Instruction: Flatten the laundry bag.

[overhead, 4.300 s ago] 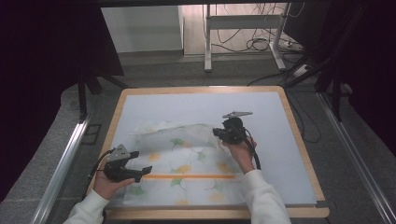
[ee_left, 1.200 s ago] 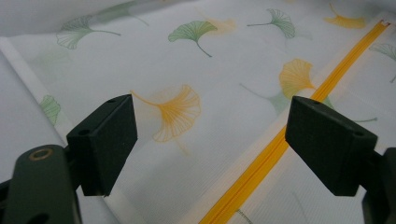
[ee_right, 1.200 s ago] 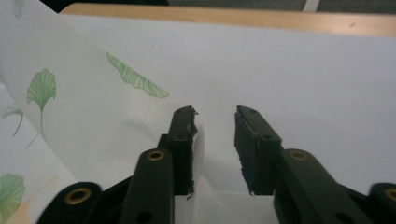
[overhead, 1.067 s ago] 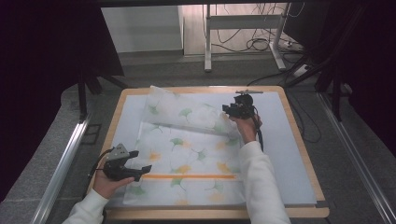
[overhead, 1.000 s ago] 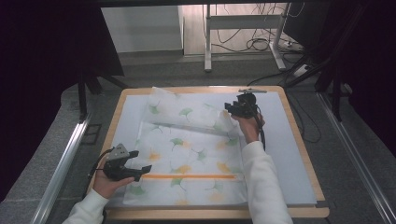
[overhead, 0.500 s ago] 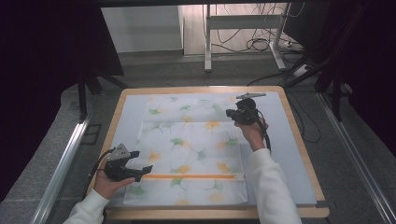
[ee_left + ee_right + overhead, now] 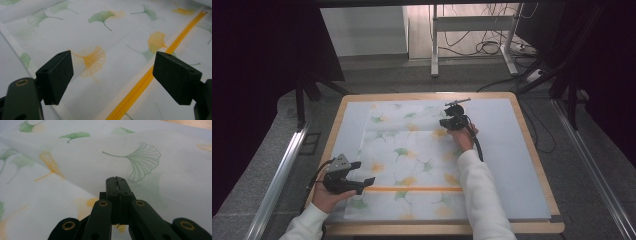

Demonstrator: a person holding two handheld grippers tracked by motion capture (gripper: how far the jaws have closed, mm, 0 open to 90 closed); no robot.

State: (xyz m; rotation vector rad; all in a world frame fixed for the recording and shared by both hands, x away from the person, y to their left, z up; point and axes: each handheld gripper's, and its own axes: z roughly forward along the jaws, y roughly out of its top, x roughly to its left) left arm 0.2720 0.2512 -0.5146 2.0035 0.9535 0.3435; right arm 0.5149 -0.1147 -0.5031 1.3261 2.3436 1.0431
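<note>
A thin white cloth [image 7: 412, 160] printed with green and yellow ginkgo leaves lies spread flat on the table mat. An orange stripe [image 7: 412, 189] crosses it near the front. My right gripper [image 7: 446, 122] rests low at the cloth's far right part. Its jaws are pressed together [image 7: 116, 180] with a sliver of cloth [image 7: 75, 170] pinched between them. My left gripper [image 7: 364, 172] hovers at the cloth's front left edge. There it stands wide open [image 7: 112, 80] over the cloth [image 7: 105, 45] and the orange stripe [image 7: 140, 85], holding nothing.
The pale mat [image 7: 512, 150] sits in a wooden-rimmed tabletop [image 7: 538, 150]; bare mat lies right of the cloth. Beyond the table are a grey floor, a metal stand [image 7: 472, 30] and cables. A metal rail [image 7: 277, 180] runs along the left.
My right gripper carried the folded-over cloth layer away toward the far edge, and the cloth now lies flat. The left gripper has stayed put, open.
</note>
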